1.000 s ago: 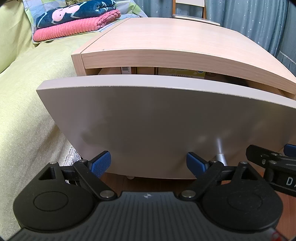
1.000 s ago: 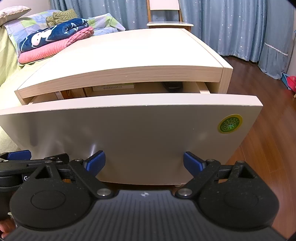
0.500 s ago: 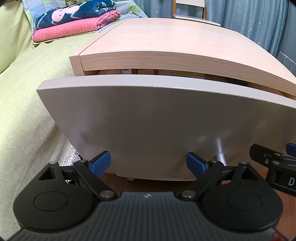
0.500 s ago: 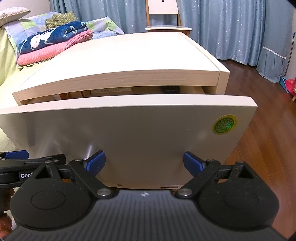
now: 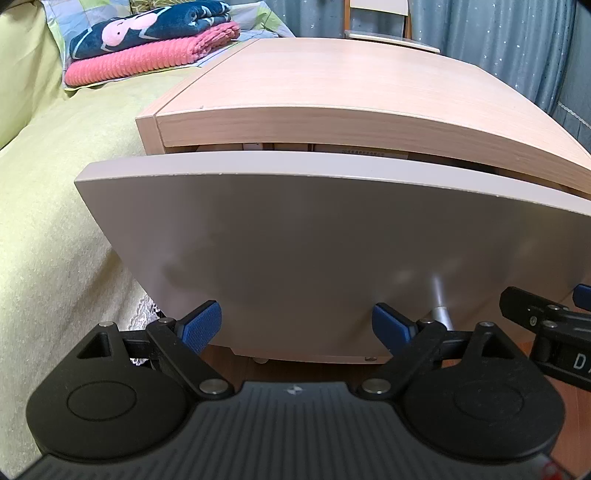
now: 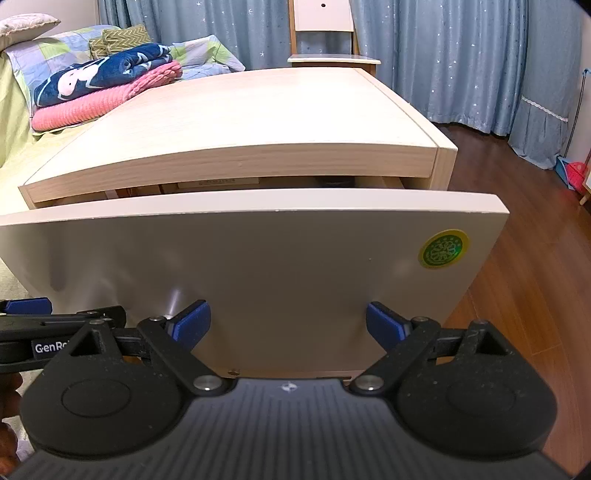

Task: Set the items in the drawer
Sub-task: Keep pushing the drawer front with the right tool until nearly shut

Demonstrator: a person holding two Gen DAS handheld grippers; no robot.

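1. The left gripper (image 5: 297, 326) is held low against the front panel of the drawer (image 5: 332, 258), its blue fingertips (image 5: 201, 325) spread wide with nothing between them.
2. The right gripper (image 6: 288, 325) is held the same way at the drawer front (image 6: 277, 280), wide and empty, just beside the left one; its black frame is seen at the right edge of the left wrist view.
3. The drawer is seen pulled out only a little from under the top of the nightstand (image 6: 236, 125), so that a narrow gap is left.
4. Through that gap a flat box with a printed label (image 6: 218, 183) and a dark item (image 6: 334, 181) can be made out inside the drawer; what they are cannot be told.
5. A round green and gold sticker (image 6: 442, 252) is stuck near the upper right corner of the drawer front.
6. A bed with a yellow-green cover (image 5: 48, 221) stands to the left of the nightstand, and folded pink and navy blankets (image 6: 103, 85) are stacked on it.
7. Blue curtains (image 6: 461, 55) and a chair (image 6: 325, 33) are seen behind, above a dark wood floor (image 6: 524, 266).
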